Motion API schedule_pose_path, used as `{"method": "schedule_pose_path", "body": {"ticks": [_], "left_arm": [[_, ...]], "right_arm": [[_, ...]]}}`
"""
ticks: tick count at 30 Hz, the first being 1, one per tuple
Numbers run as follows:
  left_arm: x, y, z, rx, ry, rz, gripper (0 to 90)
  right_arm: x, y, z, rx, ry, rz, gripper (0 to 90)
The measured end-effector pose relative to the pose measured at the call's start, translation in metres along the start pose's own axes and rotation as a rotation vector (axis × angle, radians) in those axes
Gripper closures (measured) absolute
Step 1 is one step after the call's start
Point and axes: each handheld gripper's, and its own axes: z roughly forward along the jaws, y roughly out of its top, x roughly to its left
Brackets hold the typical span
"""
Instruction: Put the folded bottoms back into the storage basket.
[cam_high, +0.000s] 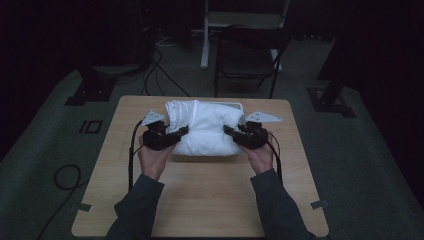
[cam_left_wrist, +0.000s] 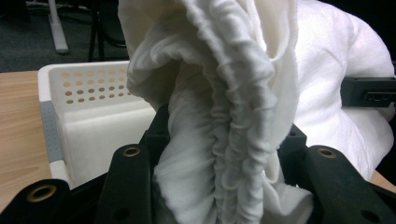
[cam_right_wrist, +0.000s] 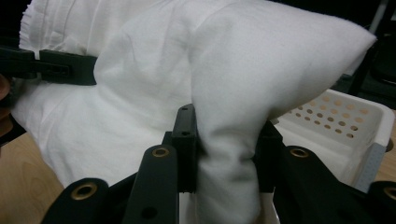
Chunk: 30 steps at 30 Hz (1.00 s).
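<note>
Dim room with dark floor, a folding chair (cam_high: 248, 55) and cables sitting behind the wooden surface (cam_high: 200, 200). White cloth bundle (cam_high: 205, 127) is bulging over a white perforated basket (cam_left_wrist: 88, 107) at the surface's far middle (basket mostly covered). Left tool (cam_high: 181, 132) is pinching a gathered cloth fold on the bundle's left side; right tool (cam_high: 230, 131) is clamping a fold on its right.

A bulky white cloth bundle (cam_high: 205, 127) sits on the light wooden bench (cam_high: 200, 190), between the left gripper (cam_high: 181, 132) and right gripper (cam_high: 229, 131); a white perforated plastic basket (cam_left_wrist: 88, 107) lies behind it.
</note>
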Motion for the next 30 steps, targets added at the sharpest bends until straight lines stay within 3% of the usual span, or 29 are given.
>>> {"method": "schedule_pose_path", "body": {"ticks": [18, 30], "left_arm": [[0.006, 0.01, 0.014, -0.013, 0.034, -0.025, 53.7], [0.008, 0.015, 0.027, -0.005, 0.049, -0.016, 53.7]], "right_arm": [[-0.008, 0.014, 0.013, 0.015, -0.04, 0.012, 69.9], [-0.018, 0.015, 0.019, 0.016, -0.054, 0.035, 69.9]]}}
